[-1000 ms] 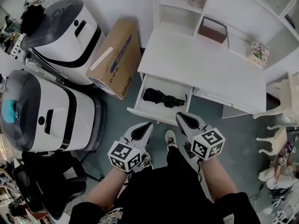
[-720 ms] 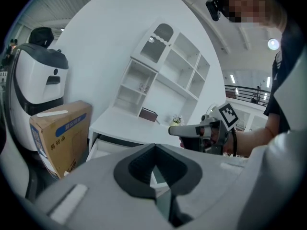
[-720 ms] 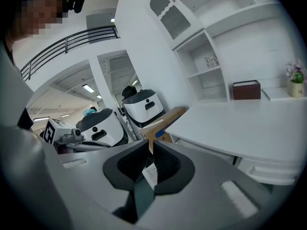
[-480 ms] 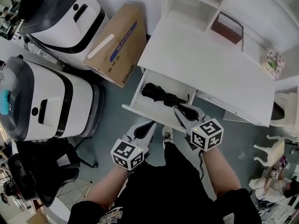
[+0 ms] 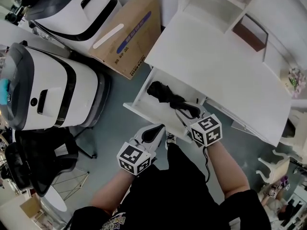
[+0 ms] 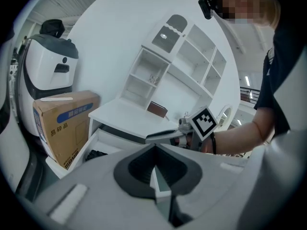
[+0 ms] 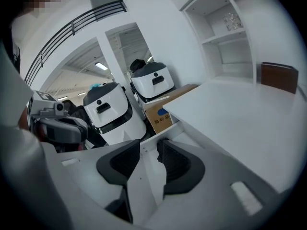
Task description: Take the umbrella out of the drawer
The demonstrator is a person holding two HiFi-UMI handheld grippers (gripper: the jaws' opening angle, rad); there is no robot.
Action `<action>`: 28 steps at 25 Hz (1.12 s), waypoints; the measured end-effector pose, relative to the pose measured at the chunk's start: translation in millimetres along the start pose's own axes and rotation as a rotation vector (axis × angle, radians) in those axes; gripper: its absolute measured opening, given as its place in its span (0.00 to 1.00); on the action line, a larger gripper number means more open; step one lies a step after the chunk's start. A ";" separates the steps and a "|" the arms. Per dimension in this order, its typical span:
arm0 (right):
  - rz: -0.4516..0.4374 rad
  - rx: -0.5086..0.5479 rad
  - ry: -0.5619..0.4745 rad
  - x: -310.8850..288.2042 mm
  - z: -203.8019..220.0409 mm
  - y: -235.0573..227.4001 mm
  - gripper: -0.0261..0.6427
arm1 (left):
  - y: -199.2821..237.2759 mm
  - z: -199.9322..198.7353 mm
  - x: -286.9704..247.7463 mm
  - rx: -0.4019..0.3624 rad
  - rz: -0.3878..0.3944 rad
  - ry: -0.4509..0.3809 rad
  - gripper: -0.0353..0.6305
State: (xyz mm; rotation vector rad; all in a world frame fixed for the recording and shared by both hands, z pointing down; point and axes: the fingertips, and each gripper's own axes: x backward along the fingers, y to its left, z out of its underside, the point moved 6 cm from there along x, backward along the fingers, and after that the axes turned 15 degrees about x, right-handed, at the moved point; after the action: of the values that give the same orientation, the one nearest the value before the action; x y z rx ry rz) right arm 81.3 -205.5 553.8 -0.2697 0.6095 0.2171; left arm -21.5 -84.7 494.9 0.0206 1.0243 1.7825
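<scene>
- Where the drawer (image 5: 142,110) stands open below the desk (image 5: 216,66), the umbrella (image 5: 163,94) lies inside it. It is folded, black, and forms a lumpy bundle of soft fabric set slantwise on the drawer's smooth white floor.
- Right gripper (image 5: 187,110): positioned over the drawer at the umbrella's nearer end. Contact with the umbrella cannot be confirmed from the head view. In its own view the right gripper (image 7: 149,151) has its jaws apart, with dark ribbed pads on either side of a gap and white drawer panel behind. Nothing is clamped.
- Left gripper (image 5: 156,131): held short of the drawer front, above the grey floor. Its own view (image 6: 154,150) shows the jaws closed, the dark ribbed pads meeting at a point with nothing between them.
- Both grippers: glossy white moulded shells, each with a cube of black-and-white square markers at the rear.
- Desk: flat white top with square-edged open shelving (image 5: 211,4) at the back. A brown open-topped box (image 5: 250,31) stands on the top.
- Beside the desk: a plain cardboard box (image 5: 129,32) with a blue label, then two large rounded machines (image 5: 53,92) with smooth white and grey shells.
</scene>
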 end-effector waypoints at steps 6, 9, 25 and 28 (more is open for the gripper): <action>-0.046 0.042 0.103 -35.8 29.7 -16.6 0.32 | 2.5 9.2 -4.9 0.025 -0.034 0.001 0.05; -0.061 0.064 0.151 -54.4 41.7 -22.2 0.33 | 7.0 12.7 -4.7 0.041 -0.052 -0.006 0.05; -0.108 0.304 0.460 -151.7 105.9 -48.3 0.48 | 18.8 26.9 11.9 0.121 -0.129 -0.011 0.05; -0.128 0.350 0.504 -164.6 114.5 -49.3 0.49 | 21.2 30.4 17.8 0.143 -0.150 -0.016 0.06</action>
State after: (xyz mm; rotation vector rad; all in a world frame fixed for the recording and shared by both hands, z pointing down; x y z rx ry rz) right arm 24.5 -236.2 750.0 -0.0194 1.1101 -0.0887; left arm -32.1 -54.1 520.3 0.0458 1.1114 1.5694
